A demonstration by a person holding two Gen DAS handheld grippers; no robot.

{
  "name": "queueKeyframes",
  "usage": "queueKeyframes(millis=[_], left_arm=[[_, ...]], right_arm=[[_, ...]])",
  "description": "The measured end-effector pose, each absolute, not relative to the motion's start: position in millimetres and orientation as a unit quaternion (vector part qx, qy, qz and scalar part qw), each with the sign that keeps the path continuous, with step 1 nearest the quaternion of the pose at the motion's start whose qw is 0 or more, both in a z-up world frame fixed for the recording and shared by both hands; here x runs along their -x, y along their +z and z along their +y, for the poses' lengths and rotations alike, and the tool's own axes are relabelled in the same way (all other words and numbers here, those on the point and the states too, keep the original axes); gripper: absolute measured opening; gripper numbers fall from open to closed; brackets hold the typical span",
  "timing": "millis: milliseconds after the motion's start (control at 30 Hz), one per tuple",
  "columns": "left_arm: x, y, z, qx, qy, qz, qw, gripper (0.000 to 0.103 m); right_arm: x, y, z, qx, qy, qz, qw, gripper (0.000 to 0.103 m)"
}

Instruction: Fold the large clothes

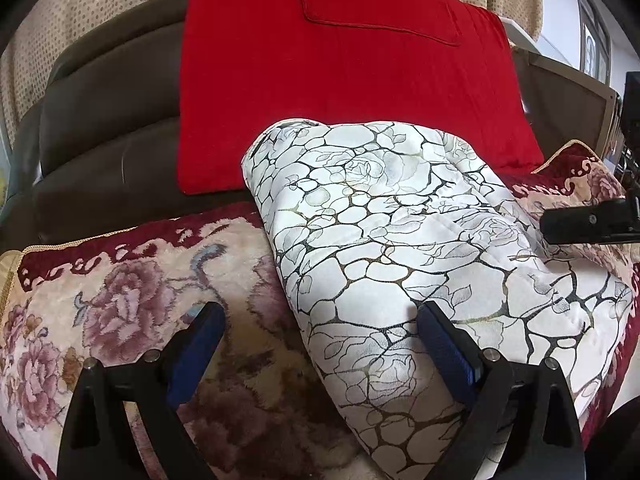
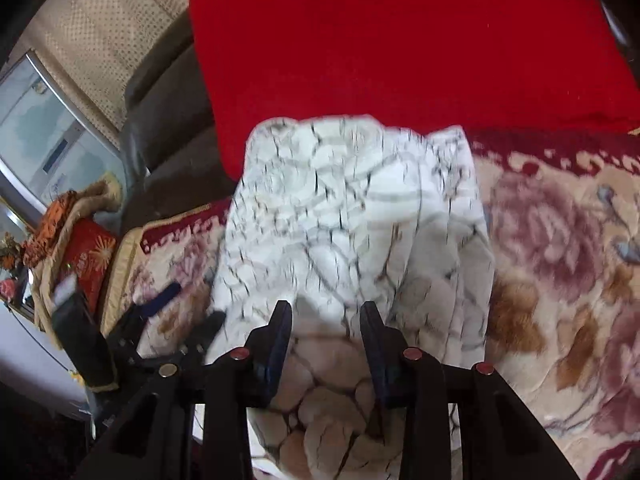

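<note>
Left tool [image 1: 320, 328] gapes wide over the quilt [image 1: 400, 220] edge; right tool [image 2: 326, 320] narrowed around a bunched fold, ready to lift.

White crackle-patterned garment [image 1: 400, 232], folded, on sofa

No readable text, label, brand or number shows in either view.

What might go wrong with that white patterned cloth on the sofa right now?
The white cloth lies as a thick bundle near the seat's front edge, so a tug may drag it off. The left gripper is open around its edge, not holding. The right gripper has cloth between half-closed jaws; layers may slip.
</note>
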State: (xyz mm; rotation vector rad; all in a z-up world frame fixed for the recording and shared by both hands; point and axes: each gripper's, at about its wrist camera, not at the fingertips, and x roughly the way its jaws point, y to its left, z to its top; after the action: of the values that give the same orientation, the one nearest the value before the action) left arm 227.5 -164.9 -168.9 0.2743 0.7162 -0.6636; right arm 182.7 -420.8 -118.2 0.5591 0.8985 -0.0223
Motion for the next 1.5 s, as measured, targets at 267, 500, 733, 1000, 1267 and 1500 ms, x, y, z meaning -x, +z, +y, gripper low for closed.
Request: queueKeyframes(millis=[267, 500, 733, 1000, 1267, 1500], left_arm=[[-232, -171, -170, -0.125, -0.315, 0.347, 0.875, 0.097], [-248, -169, -171, -0.117, -0.268, 0.341, 0.893, 0.097], [-286, -182, -157, -0.075, -0.181, 0.372, 0.908, 0.096], [-279, -182, -163, -0.107, -0.176, 0.357, 0.911, 0.097], [-263, -172, -163, -0.108, -0.186, 0.35, 0.912, 0.096], [-251, -166, -165, -0.12, -0.196, 0.341, 0.911, 0.096]], right_arm=[[-208, -142, -423, -0.249, -0.023, 0.471, 0.846, 0.038], [-246, -111, -442, -0.242, -0.03, 0.446, 0.861, 0.039], [-313, -123, -464, -0.262, -0.043, 0.436, 0.86, 0.04], [-325, -150, -476, -0.275, -0.048, 0.462, 0.842, 0.041], [-245, -117, -488, -0.293, -0.055, 0.408, 0.863, 0.067], [-195, -145, -519, -0.348, -0.065, 0.405, 0.843, 0.075]])
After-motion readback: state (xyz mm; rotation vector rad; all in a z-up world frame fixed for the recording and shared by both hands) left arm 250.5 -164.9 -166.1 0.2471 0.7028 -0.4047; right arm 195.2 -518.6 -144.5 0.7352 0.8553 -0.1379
